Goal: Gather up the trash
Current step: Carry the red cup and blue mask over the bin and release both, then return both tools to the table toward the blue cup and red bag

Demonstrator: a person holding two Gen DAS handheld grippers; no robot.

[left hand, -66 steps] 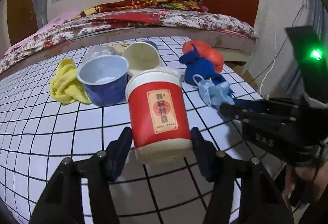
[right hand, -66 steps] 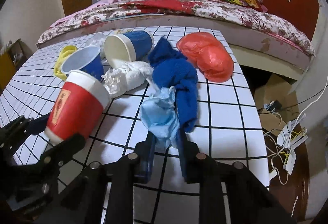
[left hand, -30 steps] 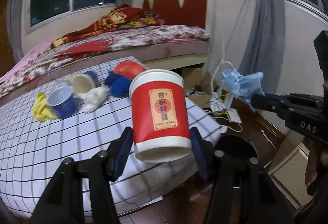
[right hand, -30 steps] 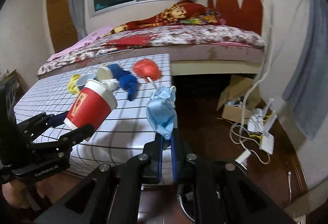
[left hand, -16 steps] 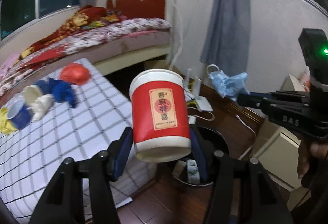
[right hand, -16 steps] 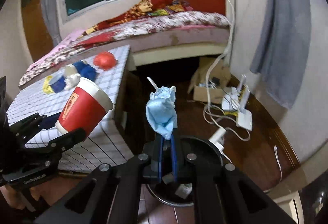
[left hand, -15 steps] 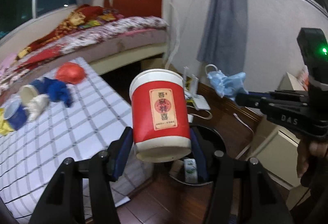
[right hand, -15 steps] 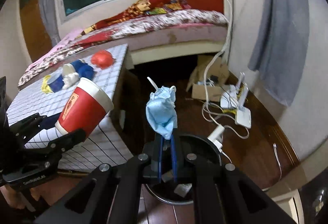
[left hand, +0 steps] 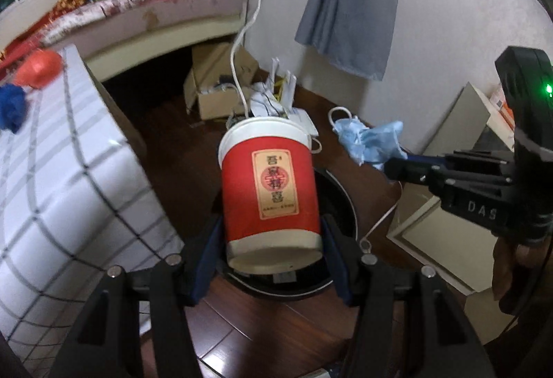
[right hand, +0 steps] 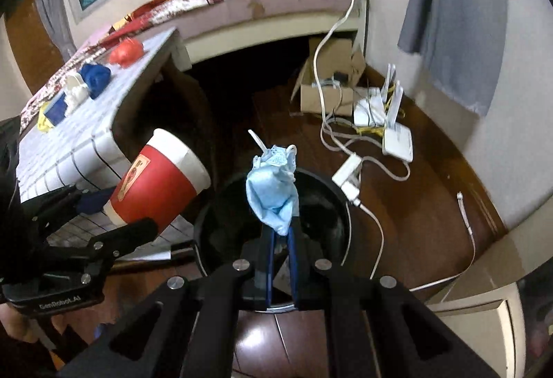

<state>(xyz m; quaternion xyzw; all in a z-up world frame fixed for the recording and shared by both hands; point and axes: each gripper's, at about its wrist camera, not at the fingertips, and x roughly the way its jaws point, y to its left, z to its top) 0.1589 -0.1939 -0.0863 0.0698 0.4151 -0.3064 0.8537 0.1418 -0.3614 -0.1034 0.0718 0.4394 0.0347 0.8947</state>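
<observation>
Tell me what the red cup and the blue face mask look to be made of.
Red cup: likely coated paper, with a matte printed label and a rolled white rim. Blue face mask: likely thin non-woven fabric, since it crumples softly and carries a white ear loop.

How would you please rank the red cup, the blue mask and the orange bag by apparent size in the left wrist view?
1. Red cup, though it is nearest the camera.
2. Blue mask.
3. Orange bag, far off on the table.

Left tongs (left hand: 271,250) angled downward, jaws partly apart and gripping. Right tongs (right hand: 280,236) angled downward, jaws nearly together and pinching. One hand (left hand: 511,260) grips each handle.
</observation>
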